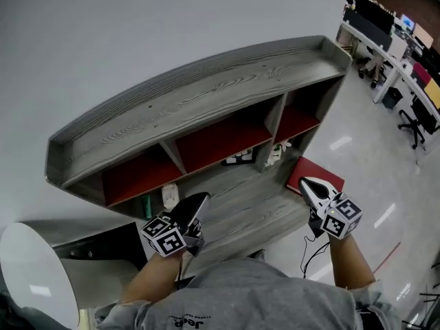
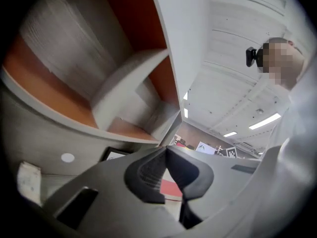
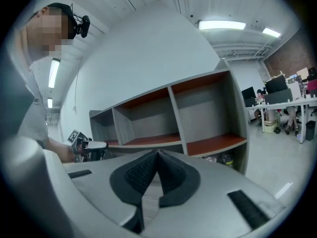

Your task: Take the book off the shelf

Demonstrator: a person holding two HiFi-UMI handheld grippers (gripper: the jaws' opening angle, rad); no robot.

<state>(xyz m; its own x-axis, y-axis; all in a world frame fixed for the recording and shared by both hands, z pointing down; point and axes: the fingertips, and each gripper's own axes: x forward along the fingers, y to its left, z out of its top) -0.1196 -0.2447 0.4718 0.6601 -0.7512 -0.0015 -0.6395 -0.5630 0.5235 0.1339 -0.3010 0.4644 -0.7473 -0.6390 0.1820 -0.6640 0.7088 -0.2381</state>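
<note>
Both tongs are clenched and carry nothing. In the left gripper view the dark pads of the left tongs (image 2: pixel 166 152) meet at their tips, and in the right gripper view the right tongs (image 3: pixel 157 153) close in the same way. From the head view we see the two tongs held in front of a grey wooden shelf (image 1: pixel 206 91) that stands against a white wall. Its upper compartments have red floors and no book stands in them. The red book (image 1: pixel 320 172) lies flat outside the compartments, just beside the right end of the shelf, and the tip of the right tongs is over its near edge. We cannot tell if the book rests on the floor or on a low board. Some small things (image 1: pixel 278 154) sit in the lower compartments, too small to name. Office desks (image 1: pixel 392 36) stand far off at the right.
</note>
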